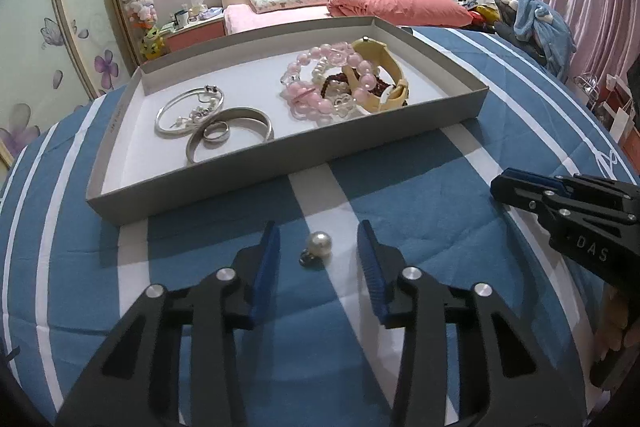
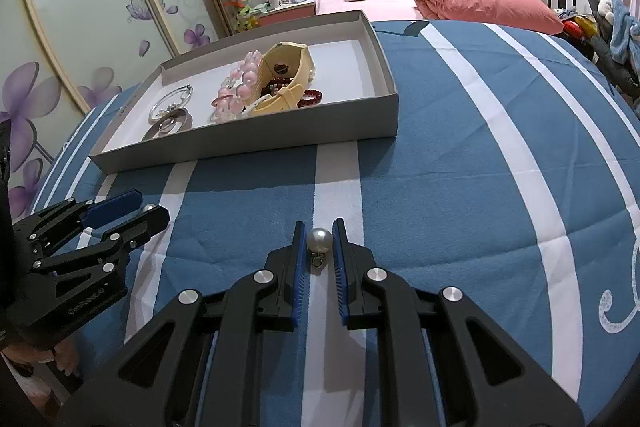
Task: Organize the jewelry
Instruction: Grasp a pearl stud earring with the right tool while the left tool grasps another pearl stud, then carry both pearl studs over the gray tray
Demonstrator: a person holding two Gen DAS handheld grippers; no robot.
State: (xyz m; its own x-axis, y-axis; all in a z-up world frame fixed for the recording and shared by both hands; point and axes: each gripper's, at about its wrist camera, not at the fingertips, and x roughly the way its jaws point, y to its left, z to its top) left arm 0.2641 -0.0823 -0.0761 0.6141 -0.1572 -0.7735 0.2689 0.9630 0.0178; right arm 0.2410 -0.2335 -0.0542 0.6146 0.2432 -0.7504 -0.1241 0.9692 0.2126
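A shallow grey tray (image 1: 192,199) sits on a blue cloth with white stripes (image 1: 420,195), and it holds nearly all the jewelry. In its left half lie silver bangles (image 1: 212,123) with a small ring (image 1: 216,132) inside the nearer one. In its right half, a pink bead bracelet (image 1: 320,83) is piled against a cream-yellow watch (image 1: 384,79) with dark red beads (image 1: 376,87) beneath them.

Two pearl earrings remain outside the tray on the cloth. One pearl earring (image 1: 318,245) lies on a white stripe between the fingers of the left gripper (image 1: 318,251), whose jaws stand wide apart, clear of the pearl on both sides. The tray's near wall rises just beyond it.

The right wrist view shows the second pearl earring (image 2: 319,240) between the blue pads of the right gripper (image 2: 319,239). The jaws are drawn in close on either side; whether the pads actually press the pearl cannot be told. Its small metal clasp (image 2: 318,261) points back toward the camera.

Each view catches the other tool from the side. From the left wrist camera, the right gripper (image 1: 520,187) appears at the right edge, its pearl hidden behind the finger. From the right wrist camera, the left gripper (image 2: 132,207) shows at the left edge, with a glint of its pearl between the tips. Behind the table are a bed with a pink quilt (image 2: 488,3) and a flowered wardrobe door (image 2: 80,19).
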